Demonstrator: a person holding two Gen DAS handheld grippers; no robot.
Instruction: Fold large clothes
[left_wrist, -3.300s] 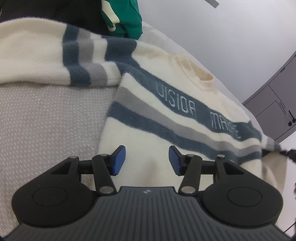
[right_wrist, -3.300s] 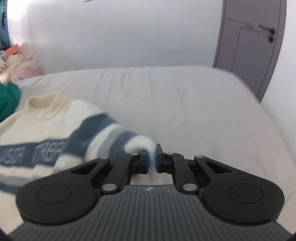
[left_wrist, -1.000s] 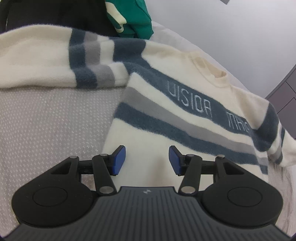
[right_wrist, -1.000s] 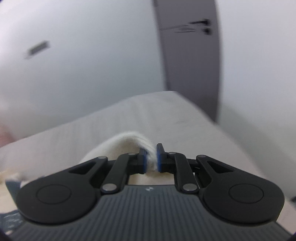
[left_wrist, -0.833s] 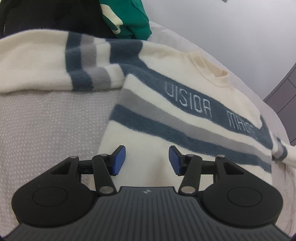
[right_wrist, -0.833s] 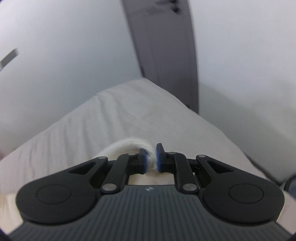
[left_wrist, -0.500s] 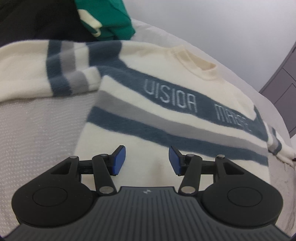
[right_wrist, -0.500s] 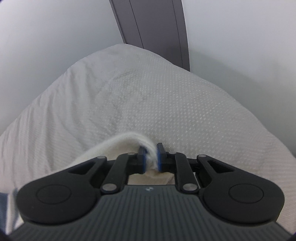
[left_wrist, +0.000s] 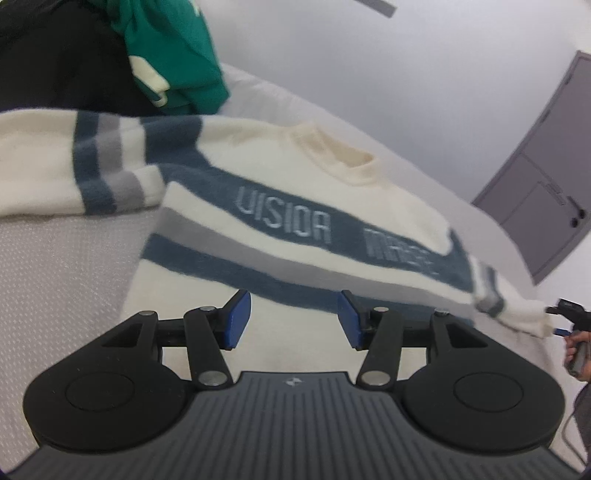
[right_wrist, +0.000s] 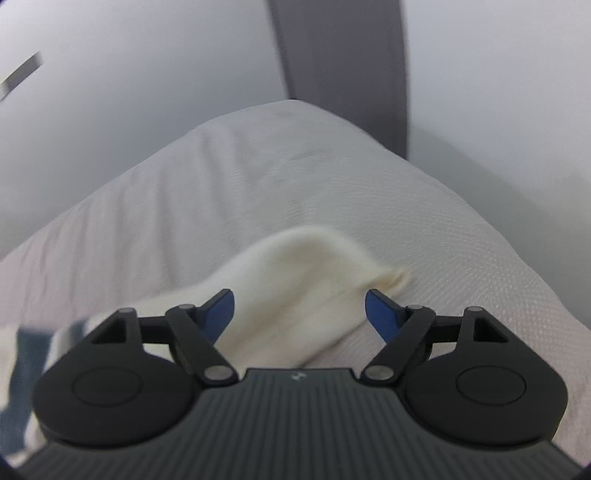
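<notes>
**Sleeve let go, sweater laid out flat**

Released since prev. frame: right gripper (right_wrist: 299, 308) jaws have just been opening, now wide; cream cuff (right_wrist: 314, 280) lies slack between them on the bed (right_wrist: 461, 236), pads off the cloth. Left gripper (left_wrist: 294, 319) approx. half open, holds nothing, hovers over the hem.

Sweater (left_wrist: 295, 206) spread front-up, both sleeves out to the sides. Fuzzy knit: soft, floppy, likely light, not slippery. Best taken at cuff, hem corner or shoulder seam.

Bed cover textured, pale. Green garment (left_wrist: 173, 51) by far edge. Grey door (left_wrist: 543, 206), white walls.
</notes>
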